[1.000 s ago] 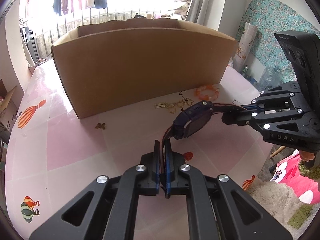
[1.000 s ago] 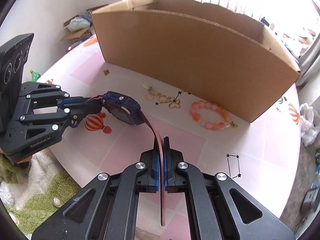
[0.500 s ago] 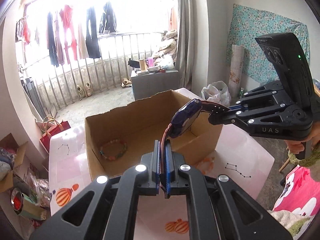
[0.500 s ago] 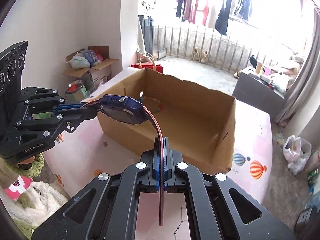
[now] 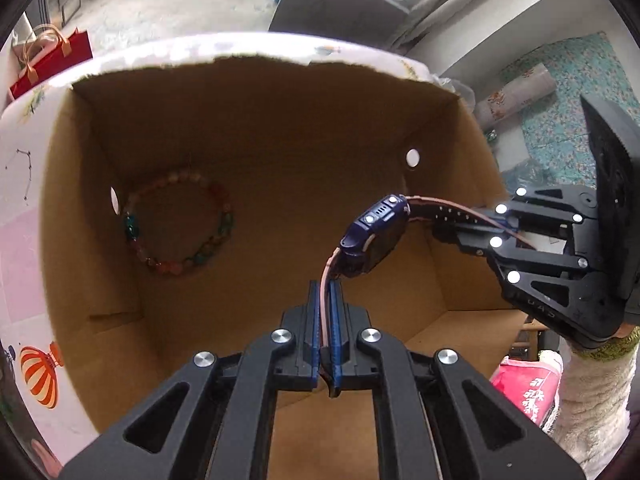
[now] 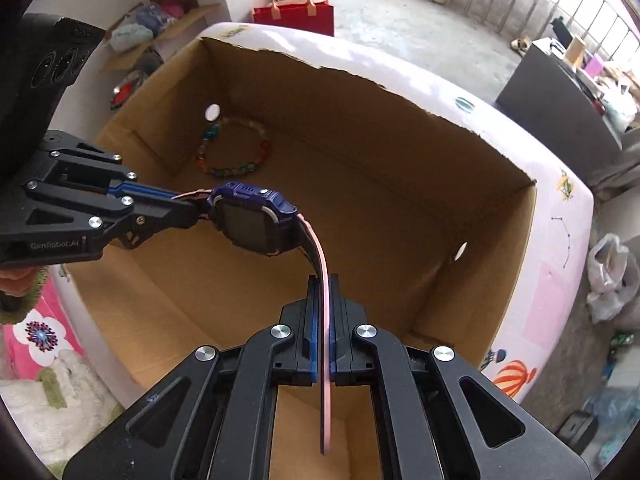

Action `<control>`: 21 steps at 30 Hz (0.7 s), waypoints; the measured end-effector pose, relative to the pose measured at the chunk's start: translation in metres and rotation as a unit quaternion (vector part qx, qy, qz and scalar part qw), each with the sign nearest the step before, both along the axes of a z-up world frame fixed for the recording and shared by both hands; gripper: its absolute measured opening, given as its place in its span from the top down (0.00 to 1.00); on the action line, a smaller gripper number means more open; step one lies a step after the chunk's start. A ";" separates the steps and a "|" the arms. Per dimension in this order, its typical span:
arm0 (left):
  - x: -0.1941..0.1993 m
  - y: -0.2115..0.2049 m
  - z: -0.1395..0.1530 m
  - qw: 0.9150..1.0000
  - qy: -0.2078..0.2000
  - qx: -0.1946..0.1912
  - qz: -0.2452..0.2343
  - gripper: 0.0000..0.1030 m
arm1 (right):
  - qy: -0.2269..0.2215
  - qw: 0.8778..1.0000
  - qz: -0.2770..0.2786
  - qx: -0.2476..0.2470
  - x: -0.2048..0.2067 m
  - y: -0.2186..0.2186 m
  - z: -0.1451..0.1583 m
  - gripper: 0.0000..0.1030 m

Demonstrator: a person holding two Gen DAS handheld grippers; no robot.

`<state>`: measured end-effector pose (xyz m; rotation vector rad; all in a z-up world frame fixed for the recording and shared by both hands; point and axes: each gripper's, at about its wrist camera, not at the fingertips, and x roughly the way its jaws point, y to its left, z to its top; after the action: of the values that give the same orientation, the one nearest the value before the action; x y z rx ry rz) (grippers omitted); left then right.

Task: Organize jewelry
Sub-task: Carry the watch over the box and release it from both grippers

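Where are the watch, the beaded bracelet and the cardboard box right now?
watch (image 6: 256, 224): right wrist view, on its dark screen.
beaded bracelet (image 5: 208, 246): left wrist view, on the beads at its lower right.
cardboard box (image 6: 400, 152): right wrist view, on the far inner wall.

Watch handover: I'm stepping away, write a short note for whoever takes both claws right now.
Left claw: shut on one pink strap of the blue-cased watch.
Right claw: its jaws have just been opening slightly, the other strap between them.
The watch hangs over the open brown cardboard box.
Done: multicoloured bead bracelet lies on the box floor.
Left: lower and release the watch; other jewelry is out of view.
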<state>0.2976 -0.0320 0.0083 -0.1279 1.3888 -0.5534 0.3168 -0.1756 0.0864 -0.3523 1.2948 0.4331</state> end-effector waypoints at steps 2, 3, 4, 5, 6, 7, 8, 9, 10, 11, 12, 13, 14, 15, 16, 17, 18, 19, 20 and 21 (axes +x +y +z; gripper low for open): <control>0.008 -0.009 -0.013 0.999 0.020 0.028 -0.004 0.91 | -0.008 1.000 -0.014 -0.009 0.014 -0.002 -0.002 0.86; 0.011 -0.012 -0.018 0.999 0.029 0.037 -0.005 0.85 | -0.021 0.999 -0.014 -0.021 0.018 -0.003 -0.001 0.82; 0.015 -0.012 -0.022 0.999 0.030 0.046 0.001 0.77 | -0.035 0.999 -0.016 -0.030 0.020 -0.004 0.000 0.76; 0.018 -0.011 -0.024 0.999 0.027 0.045 0.008 0.74 | -0.046 0.998 -0.021 -0.036 0.022 -0.006 0.001 0.73; 0.021 -0.009 -0.027 0.999 0.035 0.034 0.011 0.74 | -0.051 0.998 -0.027 -0.035 0.022 -0.009 0.002 0.73; 0.023 -0.008 -0.028 0.999 0.042 0.019 0.014 0.72 | -0.053 0.998 -0.033 -0.028 0.022 -0.013 0.004 0.73; 0.024 -0.007 -0.028 0.999 0.040 0.019 0.021 0.66 | -0.056 0.997 -0.039 -0.023 0.021 -0.016 0.006 0.73; 0.024 -0.006 -0.026 0.999 0.033 0.030 0.027 0.61 | -0.062 0.997 -0.042 -0.025 0.018 -0.018 0.008 0.73; 0.024 -0.005 -0.024 0.999 0.023 0.036 0.029 0.59 | -0.070 0.996 -0.043 -0.027 0.015 -0.020 0.011 0.73; 0.023 -0.005 -0.022 0.999 0.013 0.038 0.030 0.58 | -0.078 0.996 -0.043 -0.028 0.011 -0.022 0.014 0.73; 0.022 -0.004 -0.018 0.998 -0.001 0.044 0.035 0.58 | -0.085 0.995 -0.045 -0.028 0.007 -0.024 0.017 0.73; 0.019 -0.003 -0.014 0.998 -0.015 0.049 0.040 0.58 | -0.092 0.994 -0.049 -0.029 0.003 -0.026 0.022 0.73; 0.017 -0.003 -0.009 0.997 -0.029 0.050 0.044 0.58 | -0.099 0.993 -0.052 -0.026 0.000 -0.029 0.024 0.73; 0.014 -0.001 -0.003 0.997 -0.043 0.047 0.048 0.58 | -0.103 0.993 -0.055 -0.020 -0.004 -0.031 0.029 0.73; 0.009 0.001 0.004 0.996 -0.059 0.044 0.051 0.58 | -0.106 0.993 -0.059 -0.013 -0.004 -0.035 0.029 0.73; 0.004 0.001 0.011 0.995 -0.076 0.041 0.049 0.58 | -0.107 0.992 -0.062 -0.002 -0.007 -0.038 0.034 0.73; -0.003 0.001 0.019 0.994 -0.092 0.039 0.047 0.58 | -0.107 0.992 -0.062 0.012 -0.009 -0.039 0.039 0.73; -0.009 0.002 0.027 0.992 -0.110 0.039 0.044 0.58 | -0.105 0.992 -0.060 0.027 -0.011 -0.039 0.043 0.73; -0.018 0.003 0.036 0.990 -0.128 0.040 0.041 0.58 | -0.101 0.992 -0.058 0.039 -0.015 -0.038 0.047 0.73; -0.027 0.005 0.044 0.988 -0.147 0.040 0.038 0.58 | -0.095 0.993 -0.054 0.048 -0.018 -0.035 0.048 0.73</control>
<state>0.2710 -0.0275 0.0524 -0.0313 1.1126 -0.4330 0.2985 -0.2106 0.1344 -0.2343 1.0972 0.3598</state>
